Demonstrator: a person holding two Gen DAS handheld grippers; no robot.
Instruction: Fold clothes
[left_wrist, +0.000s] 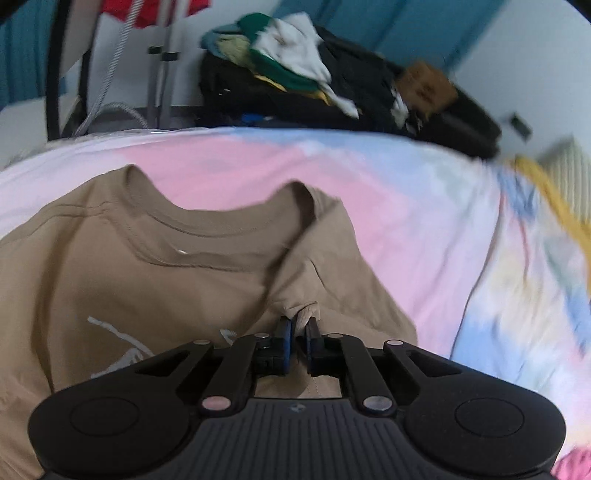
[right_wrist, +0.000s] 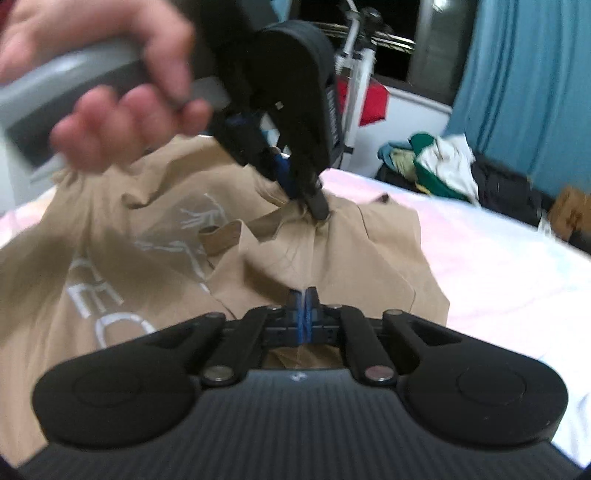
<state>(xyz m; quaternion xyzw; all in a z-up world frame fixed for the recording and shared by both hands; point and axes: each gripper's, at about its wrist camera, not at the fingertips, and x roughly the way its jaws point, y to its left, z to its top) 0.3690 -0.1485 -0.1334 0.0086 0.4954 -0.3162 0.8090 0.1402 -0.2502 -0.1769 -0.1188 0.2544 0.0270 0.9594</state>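
We see the tan T-shirt (left_wrist: 155, 266) lying on the pastel bedsheet (left_wrist: 424, 229), collar toward the far edge, white print on the chest. L gripper (left_wrist: 298, 325) has its fingers pinched on a small bunch of shirt fabric near the collar's right side. In the right wrist view the person's hand (right_wrist: 122, 110) holds the L gripper above the shirt. R gripper (right_wrist: 303, 295) fingers are clamped tight w/ a thin fold of shirt between them. Clothes pile (right_wrist: 439, 162) sits beyond the bed at right.
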